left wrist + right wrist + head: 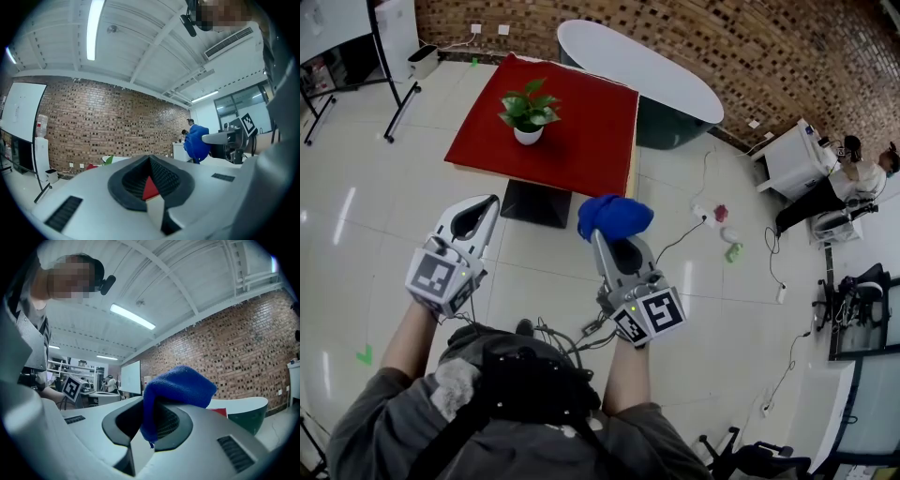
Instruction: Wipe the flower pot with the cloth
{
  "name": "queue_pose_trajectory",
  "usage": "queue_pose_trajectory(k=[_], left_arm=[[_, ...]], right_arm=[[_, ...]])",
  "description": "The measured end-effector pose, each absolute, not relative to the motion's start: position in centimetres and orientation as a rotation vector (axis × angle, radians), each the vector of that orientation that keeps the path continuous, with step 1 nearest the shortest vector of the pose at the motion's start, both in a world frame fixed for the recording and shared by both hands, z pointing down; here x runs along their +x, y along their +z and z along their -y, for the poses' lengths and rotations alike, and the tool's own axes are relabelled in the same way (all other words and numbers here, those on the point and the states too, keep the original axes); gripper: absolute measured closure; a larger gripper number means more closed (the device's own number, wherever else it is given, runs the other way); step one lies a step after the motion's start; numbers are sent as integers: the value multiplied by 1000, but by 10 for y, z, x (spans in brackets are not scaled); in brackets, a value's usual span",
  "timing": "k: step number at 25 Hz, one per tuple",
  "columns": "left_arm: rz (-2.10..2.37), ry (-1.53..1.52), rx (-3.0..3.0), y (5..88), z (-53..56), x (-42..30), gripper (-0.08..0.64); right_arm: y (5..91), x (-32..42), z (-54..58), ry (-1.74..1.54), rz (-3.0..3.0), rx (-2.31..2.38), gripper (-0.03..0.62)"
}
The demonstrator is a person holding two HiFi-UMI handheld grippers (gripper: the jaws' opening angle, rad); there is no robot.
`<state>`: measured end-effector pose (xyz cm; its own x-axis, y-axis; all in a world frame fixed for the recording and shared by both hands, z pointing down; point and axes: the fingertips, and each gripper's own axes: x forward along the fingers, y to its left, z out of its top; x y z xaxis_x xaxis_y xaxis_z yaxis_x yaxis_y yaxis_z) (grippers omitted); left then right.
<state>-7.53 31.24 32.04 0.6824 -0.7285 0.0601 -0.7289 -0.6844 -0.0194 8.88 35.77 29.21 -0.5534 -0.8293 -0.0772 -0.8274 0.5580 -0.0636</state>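
White pot [528, 134] with a green plant [529, 105] is sitting on the red table [591, 141], towards its far left part, well ahead of both your grippers and touching neither. Blue cloth [614, 216] is bunching up over the tip of your right gripper [600, 239]; its jaws are pinching the cloth, and a fold is hanging down between them in the right gripper view. Your left gripper [493, 201] is carrying nothing, its jaws pressing together with only the red table showing past them. You are holding both grippers side by side over the pale tiled floor [356, 234], short of the table's near edge. Brick wall [750, 47] is running behind the table.
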Motion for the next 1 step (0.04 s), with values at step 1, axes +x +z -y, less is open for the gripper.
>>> queue_pose_trajectory(k=[1], left_arm=[[1236,109,2872,322,-321,-78,554]], right_arm=[[293,84,-365,-34,-2690,-1425,528]])
